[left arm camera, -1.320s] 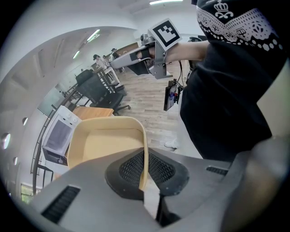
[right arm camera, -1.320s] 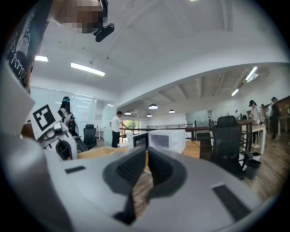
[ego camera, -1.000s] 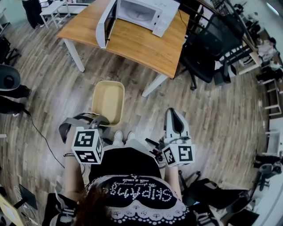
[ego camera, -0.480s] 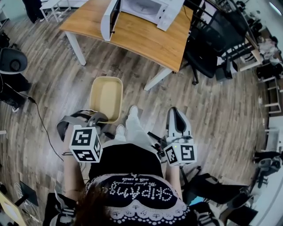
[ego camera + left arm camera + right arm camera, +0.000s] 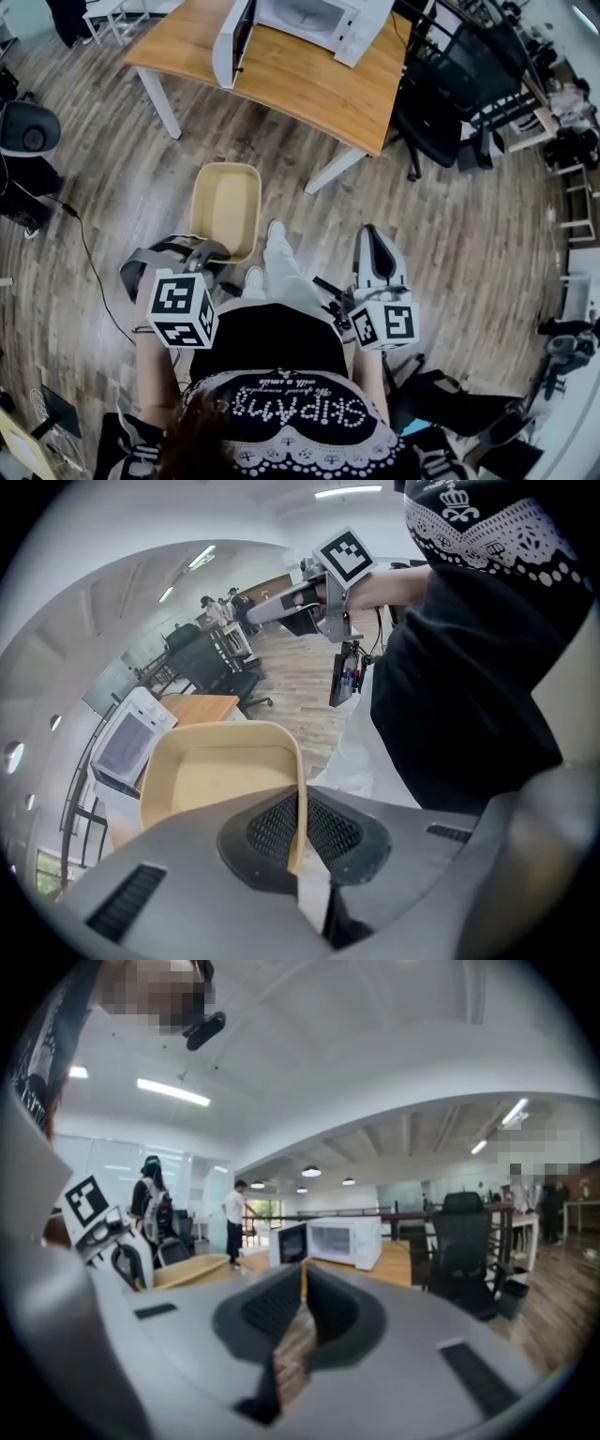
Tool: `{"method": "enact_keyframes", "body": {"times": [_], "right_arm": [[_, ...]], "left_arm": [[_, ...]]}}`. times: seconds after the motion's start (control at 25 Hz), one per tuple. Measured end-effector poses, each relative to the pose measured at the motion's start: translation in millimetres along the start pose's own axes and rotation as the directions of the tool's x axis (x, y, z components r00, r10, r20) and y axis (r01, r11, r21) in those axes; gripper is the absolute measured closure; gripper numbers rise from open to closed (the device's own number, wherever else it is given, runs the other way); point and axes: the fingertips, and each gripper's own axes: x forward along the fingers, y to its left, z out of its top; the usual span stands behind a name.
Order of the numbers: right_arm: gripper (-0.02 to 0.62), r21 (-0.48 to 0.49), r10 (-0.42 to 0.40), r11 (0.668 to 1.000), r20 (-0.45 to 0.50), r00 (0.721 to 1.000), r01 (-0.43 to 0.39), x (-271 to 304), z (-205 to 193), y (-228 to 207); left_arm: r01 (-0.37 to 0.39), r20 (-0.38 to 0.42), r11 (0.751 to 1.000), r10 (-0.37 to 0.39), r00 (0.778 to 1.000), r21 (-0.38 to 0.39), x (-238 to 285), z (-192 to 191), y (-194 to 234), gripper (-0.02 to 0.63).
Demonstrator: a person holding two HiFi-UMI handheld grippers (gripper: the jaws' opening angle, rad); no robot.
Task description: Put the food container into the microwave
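A beige food container (image 5: 225, 211) hangs over the wooden floor in front of me, empty inside. My left gripper (image 5: 208, 255) is shut on its near rim; in the left gripper view the rim (image 5: 298, 808) runs between the two black pads of the left gripper (image 5: 300, 841). My right gripper (image 5: 373, 234) is held level at the right, jaws shut with nothing between them (image 5: 305, 1302). The white microwave (image 5: 309, 19) stands on a wooden table (image 5: 309, 89) ahead with its door (image 5: 228, 42) swung open. It also shows in the right gripper view as the microwave (image 5: 345, 1241).
Black office chairs (image 5: 450, 84) crowd the table's right side. Another dark chair (image 5: 26, 127) and a cable lie at the left. The person's shoes (image 5: 274, 232) are on the floor between the grippers. People stand far off behind the table (image 5: 236, 1222).
One shoe has stepped forward beside the container, and the table and microwave have shifted slightly up in the head view. Both grippers keep their places and the left keeps its grip.
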Motion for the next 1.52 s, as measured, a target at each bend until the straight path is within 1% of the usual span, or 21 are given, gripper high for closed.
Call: {"method": "enact_keyframes", "body": {"times": [0.16,0.4,0.6,0.84,0.96,1.08,1.28,1.52], "right_arm": [[0.557,0.006,0.011,1.000,-0.004,1.000,-0.011,17,-2,-6],[0.557,0.031,0.028,0.999,-0.019,0.999,-0.027,56,-8,-28],[0.557,0.046,0.042,0.998,-0.020,0.999,-0.041,101,-3,-59],[0.557,0.044,0.069,0.997,-0.002,0.998,-0.069,161,18,-92],[0.557,0.035,0.083,0.996,-0.006,0.997,-0.083,182,25,-106],[0.557,0.032,0.083,0.996,-0.004,0.997,-0.083,200,29,-121],[0.557,0.037,0.080,0.996,-0.009,0.997,-0.080,221,30,-143],[0.557,0.035,0.096,0.995,-0.009,0.995,-0.095,237,33,-158]], "left_arm": [[0.005,-0.008,1.000,-0.005,1.000,-0.004,9,-1,13,0.571],[0.011,-0.030,1.000,-0.011,0.999,-0.022,26,-2,48,0.571],[0.015,-0.046,0.999,-0.016,0.999,-0.032,42,7,92,0.571],[0.017,-0.057,1.000,-0.018,0.998,-0.015,62,22,154,0.571],[0.018,-0.066,1.000,-0.019,0.998,-0.007,69,27,178,0.571],[0.015,-0.062,1.000,-0.016,0.998,-0.019,77,32,199,0.571],[0.013,-0.070,0.999,-0.015,0.997,-0.036,90,37,223,0.571],[-0.004,-0.074,0.999,0.000,0.997,-0.050,98,44,242,0.571]]}}
